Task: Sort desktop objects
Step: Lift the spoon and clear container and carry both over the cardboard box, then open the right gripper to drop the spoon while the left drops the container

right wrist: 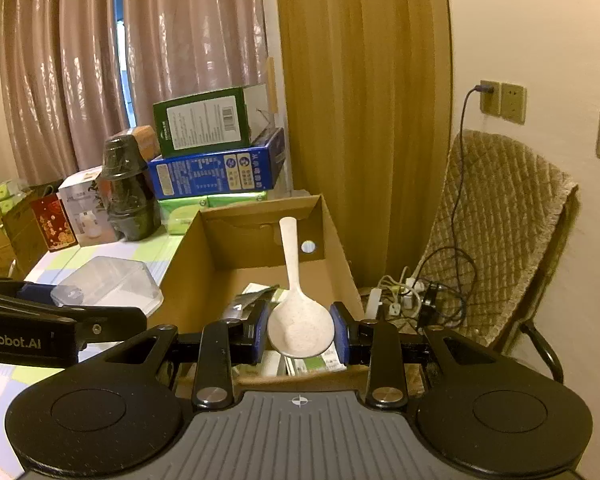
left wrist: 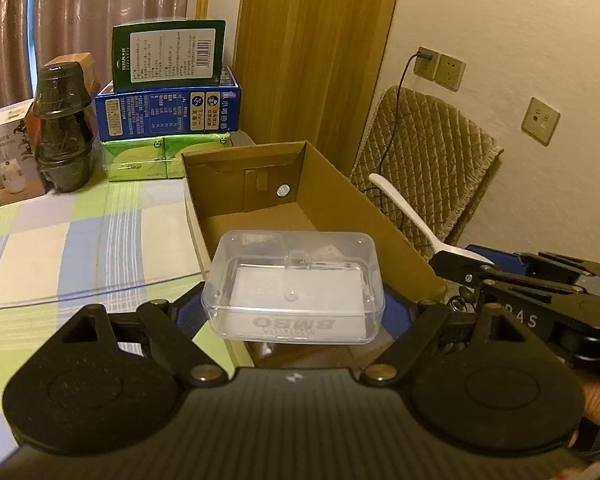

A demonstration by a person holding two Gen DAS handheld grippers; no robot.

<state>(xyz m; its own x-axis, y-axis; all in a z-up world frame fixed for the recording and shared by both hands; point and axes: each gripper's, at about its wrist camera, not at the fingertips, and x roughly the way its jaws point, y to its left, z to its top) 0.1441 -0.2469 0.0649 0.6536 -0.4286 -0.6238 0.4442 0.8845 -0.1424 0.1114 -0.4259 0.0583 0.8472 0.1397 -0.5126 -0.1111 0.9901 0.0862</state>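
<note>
A clear plastic case [left wrist: 294, 286] with a white insert sits between the blue pads of my left gripper [left wrist: 296, 316], which is shut on it above the near end of the open cardboard box [left wrist: 332, 196]. My right gripper [right wrist: 301, 334] is shut on the bowl of a white rice spoon [right wrist: 298, 320], whose handle points away over the same box [right wrist: 216, 240]. In the left wrist view the spoon [left wrist: 404, 210] and right gripper [left wrist: 464, 266] appear at the right, beside the box. The case [right wrist: 108, 286] and the left gripper's finger show at the left of the right wrist view.
The box holds several papers and packets [right wrist: 256, 294]. Stacked cartons [left wrist: 168, 108], a dark wrapped bottle [left wrist: 62, 128] and a white carton [left wrist: 6, 152] stand at the back of the checked tablecloth [left wrist: 72, 240]. A padded chair [right wrist: 496, 232] and cables [right wrist: 420, 296] lie right of the box.
</note>
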